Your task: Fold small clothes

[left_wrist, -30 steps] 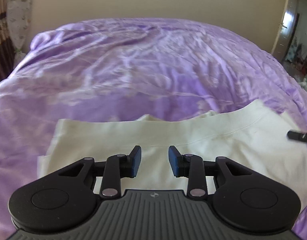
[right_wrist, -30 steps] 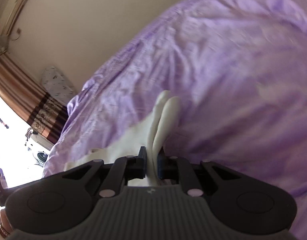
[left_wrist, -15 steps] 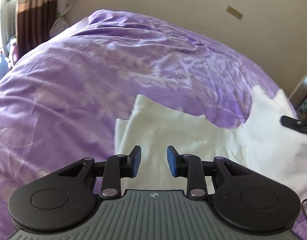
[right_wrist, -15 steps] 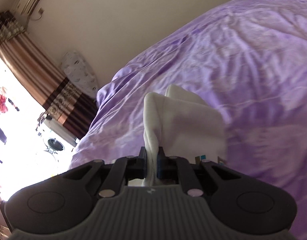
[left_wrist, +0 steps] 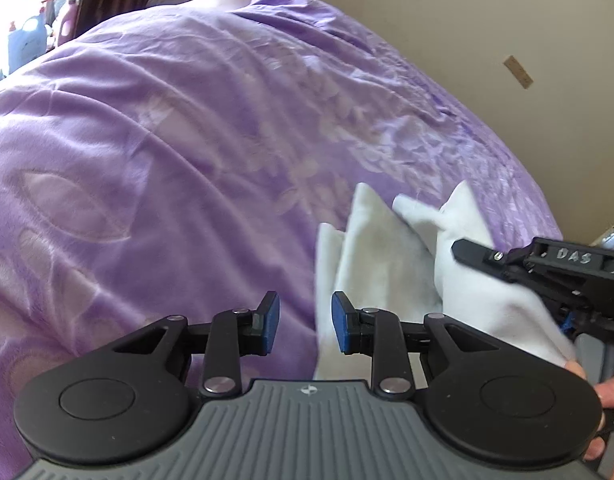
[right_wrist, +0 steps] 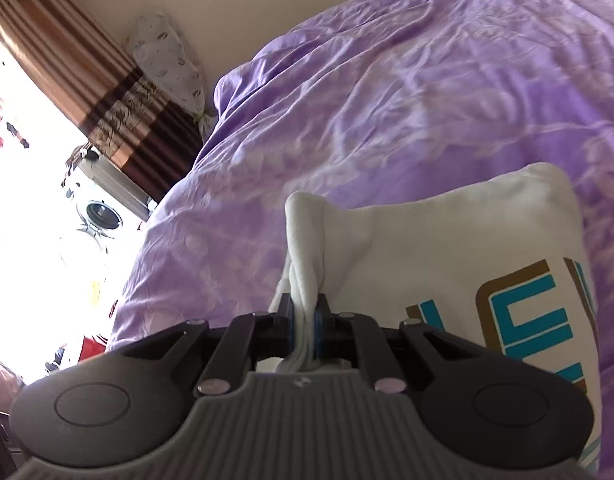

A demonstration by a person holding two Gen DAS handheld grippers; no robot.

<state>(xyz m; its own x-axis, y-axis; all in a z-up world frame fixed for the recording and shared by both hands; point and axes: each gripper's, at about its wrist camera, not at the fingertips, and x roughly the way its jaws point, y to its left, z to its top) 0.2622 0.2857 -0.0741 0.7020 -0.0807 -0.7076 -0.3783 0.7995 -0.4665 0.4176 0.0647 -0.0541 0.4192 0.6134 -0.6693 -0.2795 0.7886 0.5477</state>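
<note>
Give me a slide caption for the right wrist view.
Right claw shut on a bunched fold of the white garment, lifted over the purple bedspread.

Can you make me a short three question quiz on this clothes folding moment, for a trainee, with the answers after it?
1. True or false: the left gripper is clamped on the white garment.
2. What colours is the print on the white garment? A: red and black. B: teal and brown. C: green and yellow.
3. Fill in: the garment lies on a ____ bedspread.

Key
1. False. Its jaws stand apart with nothing between the pads; it is the right gripper that pinches a bunched fold of the cloth.
2. B.
3. Purple.
</note>
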